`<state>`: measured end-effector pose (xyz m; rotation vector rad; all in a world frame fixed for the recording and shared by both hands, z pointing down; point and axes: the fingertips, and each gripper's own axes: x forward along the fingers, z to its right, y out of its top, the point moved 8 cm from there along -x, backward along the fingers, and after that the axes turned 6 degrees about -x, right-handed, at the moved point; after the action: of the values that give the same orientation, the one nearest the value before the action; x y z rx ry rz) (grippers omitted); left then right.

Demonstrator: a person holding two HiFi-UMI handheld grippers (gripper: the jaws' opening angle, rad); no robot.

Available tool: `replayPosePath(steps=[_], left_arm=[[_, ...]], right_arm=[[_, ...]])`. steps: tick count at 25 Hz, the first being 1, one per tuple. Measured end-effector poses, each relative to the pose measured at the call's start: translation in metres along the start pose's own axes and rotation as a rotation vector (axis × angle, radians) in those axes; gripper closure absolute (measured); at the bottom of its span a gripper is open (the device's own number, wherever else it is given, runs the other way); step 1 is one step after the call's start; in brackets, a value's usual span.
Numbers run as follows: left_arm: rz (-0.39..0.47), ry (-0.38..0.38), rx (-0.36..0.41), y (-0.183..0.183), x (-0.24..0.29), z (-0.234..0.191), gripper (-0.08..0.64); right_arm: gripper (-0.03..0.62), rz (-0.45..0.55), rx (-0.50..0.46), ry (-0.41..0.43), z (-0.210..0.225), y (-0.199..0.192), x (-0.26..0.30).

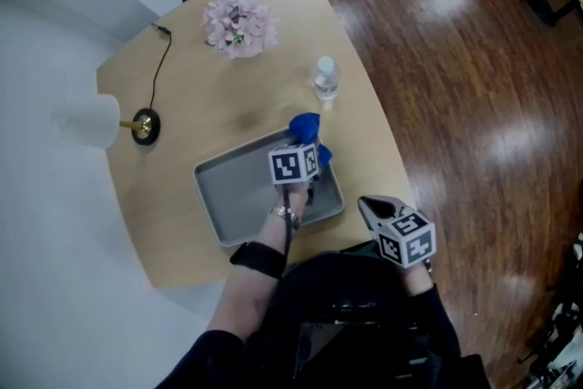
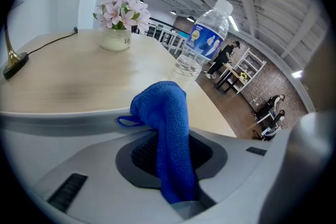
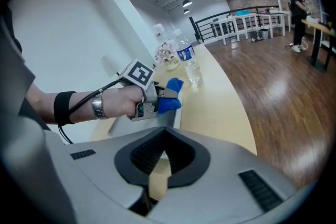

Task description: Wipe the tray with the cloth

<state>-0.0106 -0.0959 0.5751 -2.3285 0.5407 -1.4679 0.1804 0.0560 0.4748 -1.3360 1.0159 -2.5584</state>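
Note:
The grey metal tray (image 1: 219, 191) lies on the wooden table in front of me. My left gripper (image 1: 308, 146) hangs over the tray's far right corner, shut on a blue cloth (image 1: 305, 125). In the left gripper view the cloth (image 2: 165, 134) is pinched between the jaws and bunches up past the tips. The right gripper view shows the cloth (image 3: 170, 94) and the tray's end (image 3: 173, 119) ahead. My right gripper (image 1: 375, 207) hovers off the tray's near right corner; its jaws (image 3: 164, 131) meet at the tips with nothing between them.
A clear water bottle (image 1: 326, 77) stands just beyond the cloth. A pot of pink flowers (image 1: 239, 25) sits at the far side. A white lamp (image 1: 91, 118) with a brass base (image 1: 144, 125) and cord is at the left. The table's curved edge runs close on the right.

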Motion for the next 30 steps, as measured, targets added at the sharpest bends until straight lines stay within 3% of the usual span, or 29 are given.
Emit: replayPosePath(steps=[4, 8, 15, 19, 24, 27, 30], left_arm=[[0.005, -0.017, -0.015, -0.003, -0.013, -0.010, 0.448], [0.028, 0.011, -0.023, -0.020, -0.058, -0.044, 0.448], [0.005, 0.219, -0.021, -0.073, -0.164, -0.159, 0.448], [-0.040, 0.307, -0.030, -0.092, -0.192, -0.210, 0.448], [-0.047, 0.315, -0.062, -0.099, -0.187, -0.225, 0.449], [-0.036, 0.328, -0.071, -0.098, -0.187, -0.223, 0.448], [-0.029, 0.312, -0.088, -0.099, -0.184, -0.219, 0.448]], right_arm=[[0.584, 0.001, -0.021, 0.016, -0.012, 0.004, 0.004], [0.585, 0.000, -0.049, 0.032, -0.025, 0.007, 0.011], [0.586, -0.008, -0.103, 0.078, -0.055, 0.016, 0.027], [0.586, -0.031, -0.163, 0.087, -0.074, 0.020, 0.038], [0.586, -0.062, -0.243, 0.048, -0.088, 0.026, 0.047], [0.586, -0.060, -0.229, 0.034, -0.087, 0.026, 0.049], [0.586, -0.077, -0.243, -0.033, -0.077, 0.020, 0.049]])
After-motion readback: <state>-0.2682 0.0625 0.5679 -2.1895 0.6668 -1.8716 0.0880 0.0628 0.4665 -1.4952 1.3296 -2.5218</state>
